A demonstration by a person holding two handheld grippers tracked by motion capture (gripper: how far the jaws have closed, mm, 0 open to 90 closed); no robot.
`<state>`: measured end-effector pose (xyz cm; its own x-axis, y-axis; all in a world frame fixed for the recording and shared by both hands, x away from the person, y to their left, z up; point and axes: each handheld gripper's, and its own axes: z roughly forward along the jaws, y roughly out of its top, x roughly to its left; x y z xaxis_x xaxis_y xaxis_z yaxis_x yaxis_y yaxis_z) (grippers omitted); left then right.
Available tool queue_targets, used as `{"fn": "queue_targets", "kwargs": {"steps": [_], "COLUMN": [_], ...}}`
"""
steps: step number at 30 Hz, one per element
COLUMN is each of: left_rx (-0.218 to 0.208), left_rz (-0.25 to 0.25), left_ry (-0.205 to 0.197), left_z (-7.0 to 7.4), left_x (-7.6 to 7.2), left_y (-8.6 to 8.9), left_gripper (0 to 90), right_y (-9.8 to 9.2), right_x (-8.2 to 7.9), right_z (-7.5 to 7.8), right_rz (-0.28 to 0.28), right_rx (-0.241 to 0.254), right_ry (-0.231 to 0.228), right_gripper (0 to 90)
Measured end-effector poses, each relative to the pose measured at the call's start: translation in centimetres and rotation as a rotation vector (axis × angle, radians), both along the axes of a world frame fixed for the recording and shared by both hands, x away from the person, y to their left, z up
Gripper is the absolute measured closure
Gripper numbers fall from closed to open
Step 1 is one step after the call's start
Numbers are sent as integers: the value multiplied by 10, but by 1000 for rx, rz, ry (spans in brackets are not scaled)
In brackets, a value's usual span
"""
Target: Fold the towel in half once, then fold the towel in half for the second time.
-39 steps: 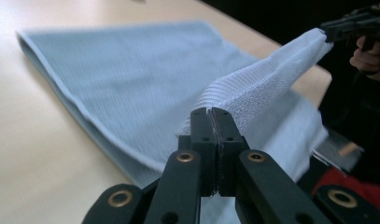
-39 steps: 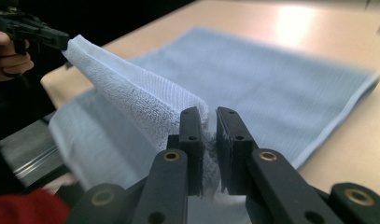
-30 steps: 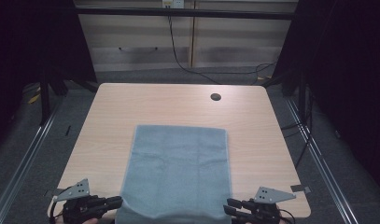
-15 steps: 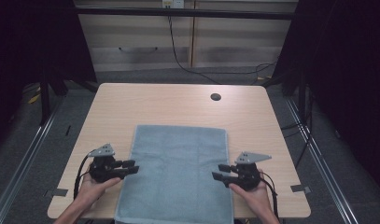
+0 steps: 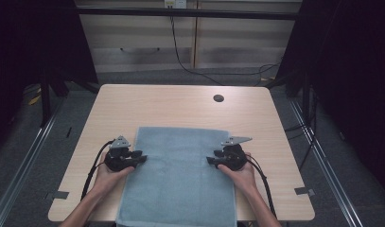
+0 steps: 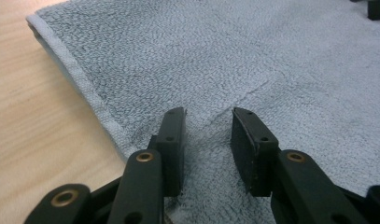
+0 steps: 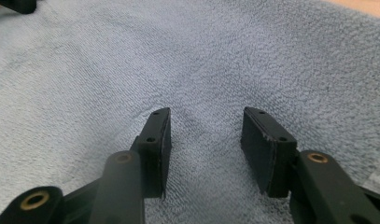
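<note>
A grey-blue towel lies flat on the wooden table, its near end hanging over the front edge. My left gripper rests at the towel's left edge, pointing inward. Its jaws stand open over the terry cloth beside the hem and have just been closing a little; a faint crease of towel runs between them, unpinched. My right gripper sits at the towel's right edge, facing the left one. Its jaws have just been opening, and they stand open over the flat cloth.
A round cable hole sits near the table's far edge. Bare wood shows beyond the towel and along both of its sides. Metal rails run along the floor on either side of the table. The opposite gripper's tip shows across the towel.
Both hands have moved forward from the table's near edge along the towel's sides to about its middle. The towel has stayed flat.
</note>
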<state>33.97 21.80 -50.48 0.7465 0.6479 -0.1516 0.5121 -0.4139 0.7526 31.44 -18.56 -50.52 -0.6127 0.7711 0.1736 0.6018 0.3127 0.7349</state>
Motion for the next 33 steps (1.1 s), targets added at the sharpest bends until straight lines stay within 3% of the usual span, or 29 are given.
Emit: {"fn": "queue_targets", "kwargs": {"steps": [2,7,16,24,26,28,33], "left_rx": [-9,-28,-17,-30,-21,-40,-62], "left_rz": [-14,-45,-84,-117,-137,-140,-92], "left_ry": [-3,14,33,79,74,74,54], "left_z": [-2,-2,1,4,5,9,16], "left_x": [-6,-23,-58,-81,-83,-79,-57], "left_y": [2,10,14,19,18,18,21], "left_gripper": [666,691,693,695,666,637,586], "right_y": [1,4,5,6,6,1,-23], "right_x": [-2,-14,-43,-72,-76,-75,-53], "right_z": [1,0,2,6,8,11,24], "right_rz": [3,32,72,106,119,118,29], "right_rx": [-11,-30,-42,-58,-55,-32,29], "right_ry": [14,-9,-7,16,32,12,-27], "right_gripper": [531,533,534,533,535,539,524]}}
